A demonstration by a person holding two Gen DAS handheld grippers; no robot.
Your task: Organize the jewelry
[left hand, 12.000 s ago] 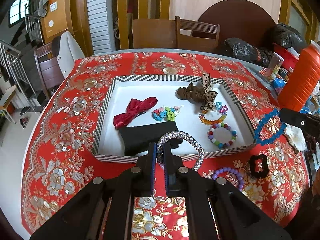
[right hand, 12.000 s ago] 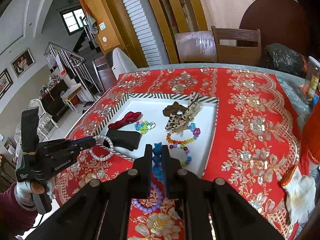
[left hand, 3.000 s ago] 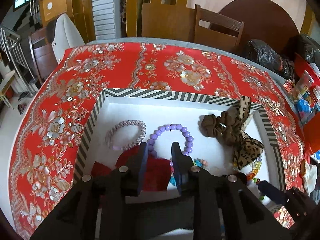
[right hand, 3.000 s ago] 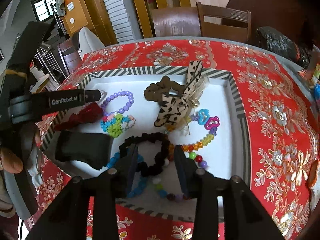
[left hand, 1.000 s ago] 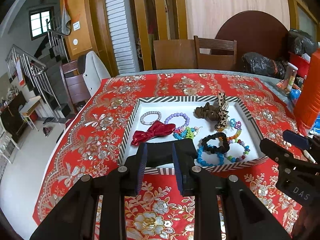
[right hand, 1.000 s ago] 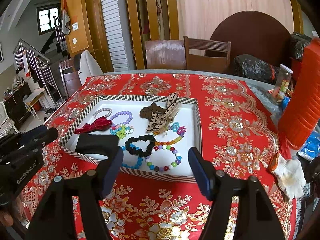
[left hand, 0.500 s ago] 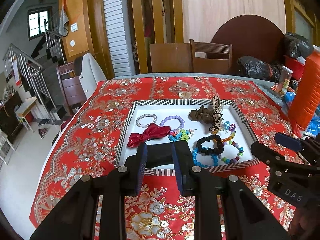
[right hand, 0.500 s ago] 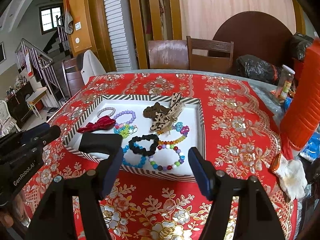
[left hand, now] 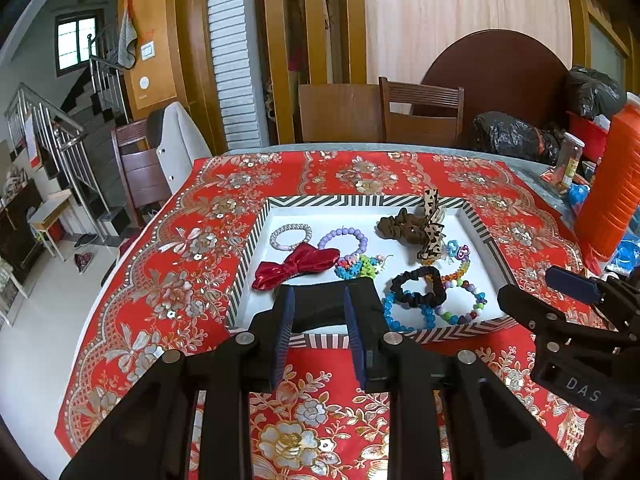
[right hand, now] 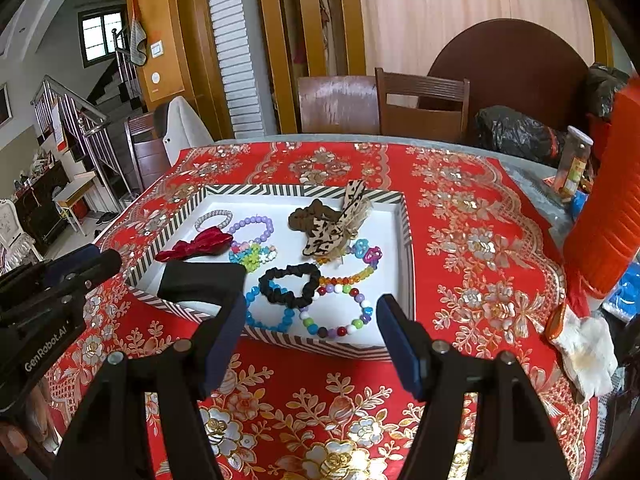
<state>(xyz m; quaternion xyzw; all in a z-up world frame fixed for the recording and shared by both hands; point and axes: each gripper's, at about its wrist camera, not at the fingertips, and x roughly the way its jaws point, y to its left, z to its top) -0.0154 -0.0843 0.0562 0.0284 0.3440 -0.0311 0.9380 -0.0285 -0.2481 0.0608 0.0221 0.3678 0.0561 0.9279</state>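
Note:
A white tray with a black-and-white striped rim point(left hand: 256, 240) point(right hand: 406, 240) sits on the red floral tablecloth. It holds a red bow point(left hand: 296, 266) point(right hand: 196, 244), a purple bead bracelet point(left hand: 344, 238) point(right hand: 252, 226), a silver bracelet point(left hand: 290, 236), a brown scrunchie with a leopard bow point(left hand: 416, 230) point(right hand: 328, 220), a black scrunchie point(left hand: 418, 290) point(right hand: 290, 282), a blue bead bracelet point(right hand: 266, 314), multicoloured bead bracelets point(right hand: 340, 314) and a black pouch point(right hand: 200, 282). My left gripper point(left hand: 319, 320) hangs open before the tray's near edge, empty. My right gripper point(right hand: 311, 330) stands open wider, empty, also short of the tray.
An orange ribbed container point(right hand: 604, 208) and a white crumpled cloth point(right hand: 584, 348) lie at the table's right. A jar point(right hand: 574, 164) and black bags point(right hand: 516, 128) stand at the back right. Wooden chairs point(left hand: 420, 116) line the far side. Stairs point(left hand: 60, 128) lie off left.
Over the last second both grippers have stayed still and open. Since twelve seconds ago the silver, purple and blue bracelets and the black scrunchie have come to lie in the tray.

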